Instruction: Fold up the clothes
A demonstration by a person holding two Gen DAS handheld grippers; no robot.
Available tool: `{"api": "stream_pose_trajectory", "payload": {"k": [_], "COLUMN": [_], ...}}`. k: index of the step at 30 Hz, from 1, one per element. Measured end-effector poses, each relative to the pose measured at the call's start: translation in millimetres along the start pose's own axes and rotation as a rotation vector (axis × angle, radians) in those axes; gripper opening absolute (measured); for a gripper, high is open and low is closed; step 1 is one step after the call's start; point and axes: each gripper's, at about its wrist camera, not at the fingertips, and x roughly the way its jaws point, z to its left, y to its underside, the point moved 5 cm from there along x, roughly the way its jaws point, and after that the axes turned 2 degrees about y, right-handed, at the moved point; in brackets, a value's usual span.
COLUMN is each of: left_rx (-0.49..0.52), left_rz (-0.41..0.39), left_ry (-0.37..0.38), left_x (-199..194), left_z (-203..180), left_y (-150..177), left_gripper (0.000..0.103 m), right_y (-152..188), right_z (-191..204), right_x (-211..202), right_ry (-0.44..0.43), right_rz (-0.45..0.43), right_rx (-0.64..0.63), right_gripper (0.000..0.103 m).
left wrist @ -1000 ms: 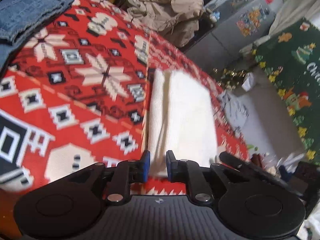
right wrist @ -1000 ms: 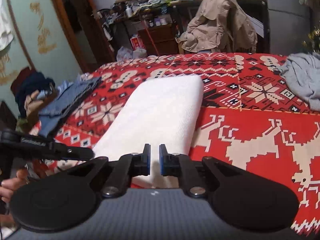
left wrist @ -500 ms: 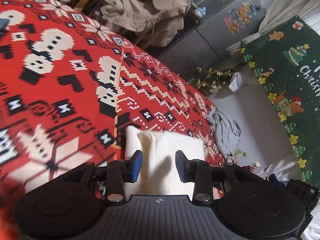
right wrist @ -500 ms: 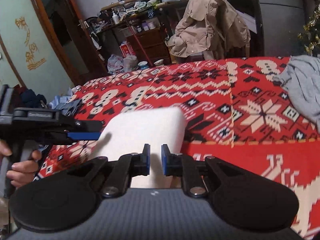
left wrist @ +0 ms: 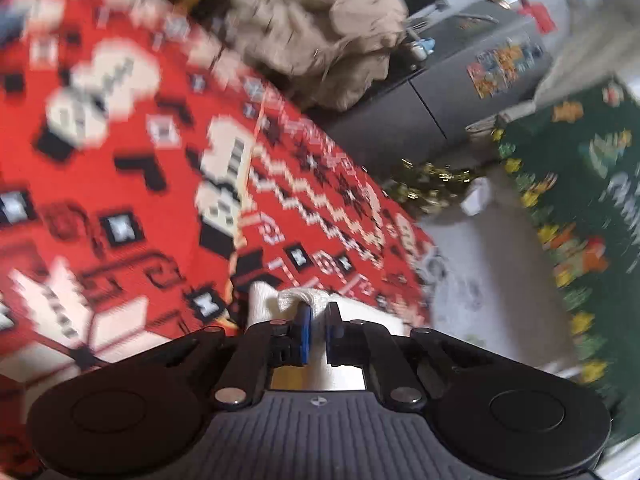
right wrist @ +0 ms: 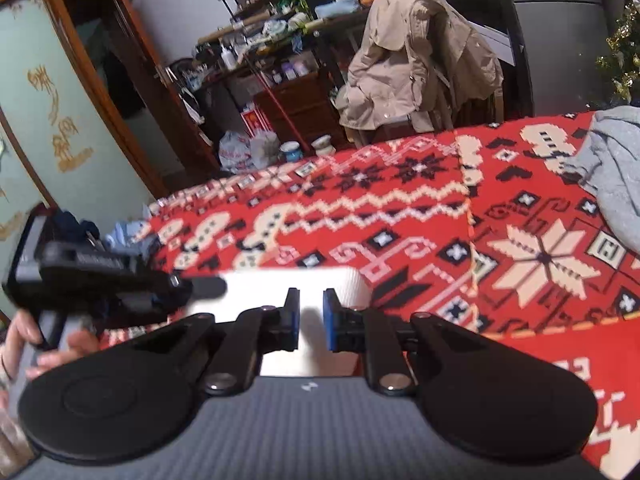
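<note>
A white folded garment (right wrist: 260, 284) lies on a red patterned blanket (right wrist: 400, 208). In the left wrist view its far edge (left wrist: 320, 300) is bunched up between the blue pads of my left gripper (left wrist: 316, 320), whose jaws are closing and press on the cloth. From the right wrist view, my left gripper (right wrist: 208, 286) comes in from the left at the garment's left side, held by a hand (right wrist: 52, 352). My right gripper (right wrist: 310, 312) sits at the near edge, jaws closing, with white cloth filling the narrow gap between its pads.
A grey garment (right wrist: 616, 168) lies crumpled at the blanket's right side. Blue denim (right wrist: 132, 232) rests at the far left edge. A beige jacket (right wrist: 416, 52) hangs on a chair beyond the blanket. Cluttered shelves (right wrist: 260, 40) and a grey fridge (left wrist: 460, 92) stand behind.
My left gripper moved along the white garment to its far end, opened wide, then closed on that edge. The right gripper moved forward with the near edge, and the garment now looks shorter.
</note>
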Motion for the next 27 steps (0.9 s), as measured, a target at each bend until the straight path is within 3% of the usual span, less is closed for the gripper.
{"api": "stream_pose_trajectory", "payload": {"k": [3,5,10,18,22,27], "left_rx": [0.132,0.128,0.104,0.043,0.030,0.009], "left_rz": [-0.021,-0.009,-0.004,0.024,0.032,0.037], "left_ry": [-0.089,-0.123,-0.105,-0.069,-0.058,-0.056], "left_x": [0.0,6.3,7.9,7.4,8.3,8.5], "left_z": [-15.4,-6.1,4.3,10.9,12.1,14.6], "left_y": [8.5,10.8,6.5,3.0,2.2,1.2], "left_gripper": [0.007,0.007,0.007,0.008,0.008,0.008], "right_y": [-0.7,5.0,7.8,0.2,-1.8,30.9], "right_z": [16.0,16.4,-3.0,-27.5,-5.7,31.8], "right_x": [12.9,24.3,29.9,34.9,11.5,11.2], "right_ry": [0.028,0.057,0.064,0.161,0.104,0.047], "right_rz": [0.028,0.055,0.044,0.039,-0.013,0.082], "right_rx": [-0.100,-0.123,-0.024,0.021,-0.034,-0.118], "right_gripper": [0.008,0.002,0.000,0.001,0.002,0.002]}}
